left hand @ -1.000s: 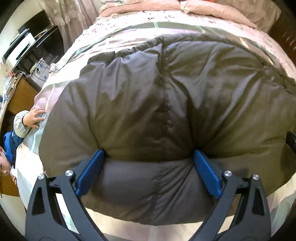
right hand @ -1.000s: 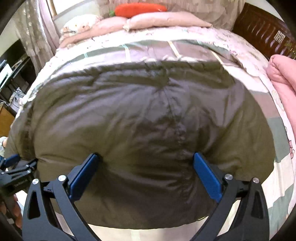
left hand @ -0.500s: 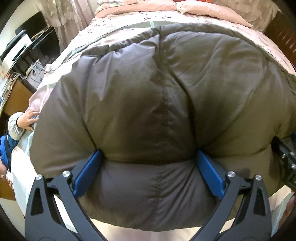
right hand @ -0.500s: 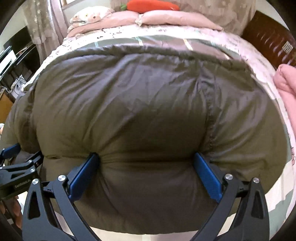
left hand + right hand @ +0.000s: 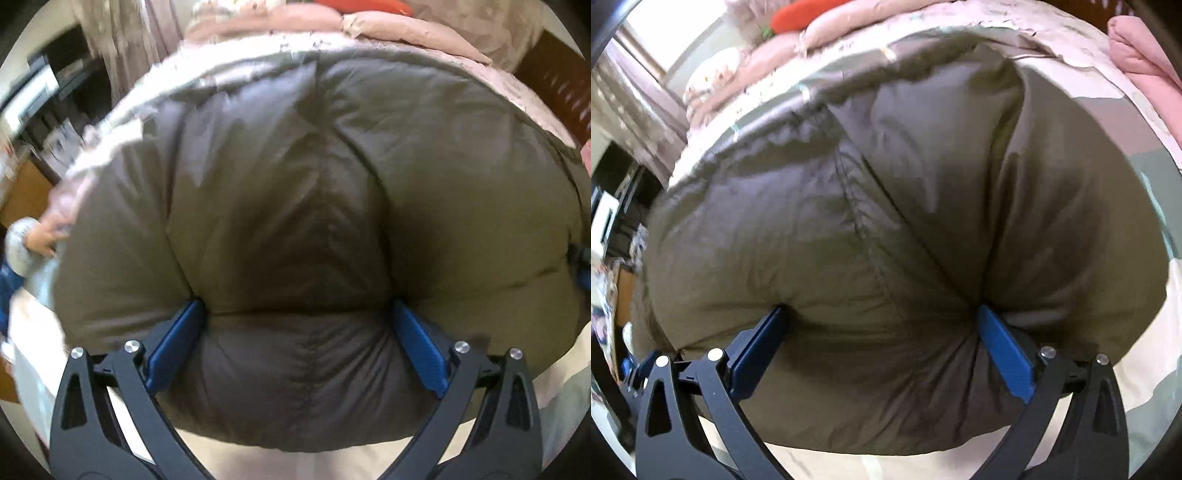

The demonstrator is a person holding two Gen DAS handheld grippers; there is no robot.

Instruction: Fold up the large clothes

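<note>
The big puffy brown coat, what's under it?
Under the brown coat is a bed with a pink and green patterned bedspread, showing around the coat's edges. Whatever lies directly beneath its middle is covered, so it cannot be seen.

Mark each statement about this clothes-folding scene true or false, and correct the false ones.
1. The left gripper has puffy jacket fabric bunched between its fingers. True.
2. The jacket is bright red. False: it is dark olive-brown; the red thing is the long cushion by the pillows.
3. The right gripper hangs free above the bed, gripping nothing. False: its blue fingers press into the jacket.
4. A small hand rests at the bed's edge in the left wrist view. True.
5. The jacket lies on a wooden floor. False: it lies on the bed's patterned cover.
</note>
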